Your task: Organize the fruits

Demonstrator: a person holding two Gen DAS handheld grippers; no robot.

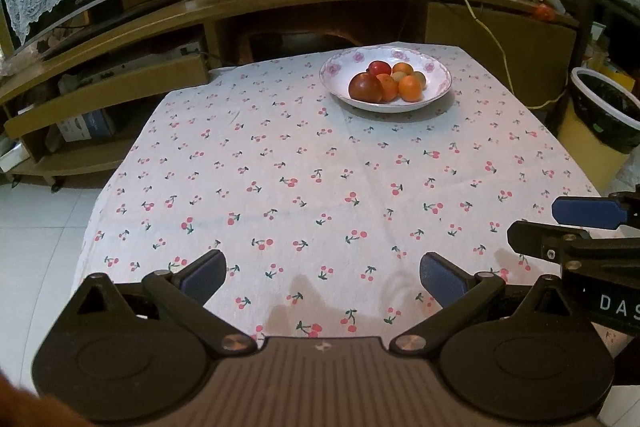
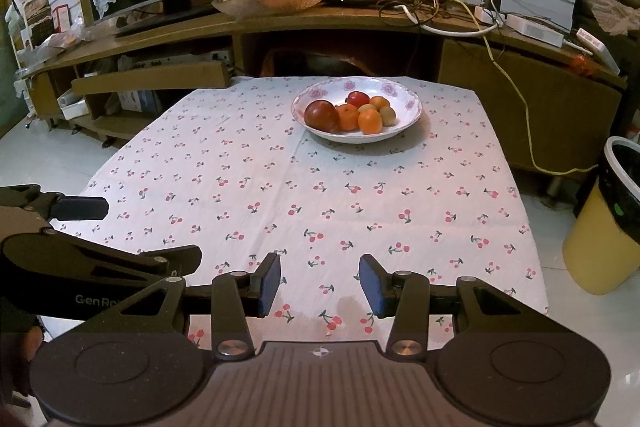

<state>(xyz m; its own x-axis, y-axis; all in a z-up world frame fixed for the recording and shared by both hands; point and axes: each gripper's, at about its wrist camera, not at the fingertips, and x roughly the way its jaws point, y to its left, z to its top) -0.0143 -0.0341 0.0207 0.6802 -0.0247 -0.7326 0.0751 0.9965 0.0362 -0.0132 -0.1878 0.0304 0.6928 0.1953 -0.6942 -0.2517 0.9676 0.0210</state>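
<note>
- Since both tools hang over the near edge of the worktop point(image 2: 224, 163) with nothing gripped, the step in hand looks like the first reach toward the fruit.
- The left gripper point(image 1: 322, 279) has its jaws spread wide and empty; the right gripper point(image 2: 319, 285) has its jaws parted more narrowly, also empty, with cherry-print cloth showing between the blue pads.
- The fruits point(image 2: 352, 113) sit heaped together in a white floral bowl point(image 2: 412, 107) close to the far edge of the worktop, roughly mid-way along it, well apart from both tools.
- A dark red fruit point(image 2: 320, 115) lies on the left of the heap, touching an orange one point(image 2: 347, 117); smaller pale ones sit behind and to the right.
- To do this well, I would carry one tool across the cloth, approach from above, and pick an outer fruit first, since pulling from the middle may roll its neighbours.
- The right jaws probably need to widen before closing on the larger red fruit.
- Round, smooth skins are likely to slip, so a centred, gentle squeeze seems wise.
- A second fruit dish point(image 2: 272, 5) stands on the shelf beyond the far edge; whether it belongs to the task I cannot tell.
</note>
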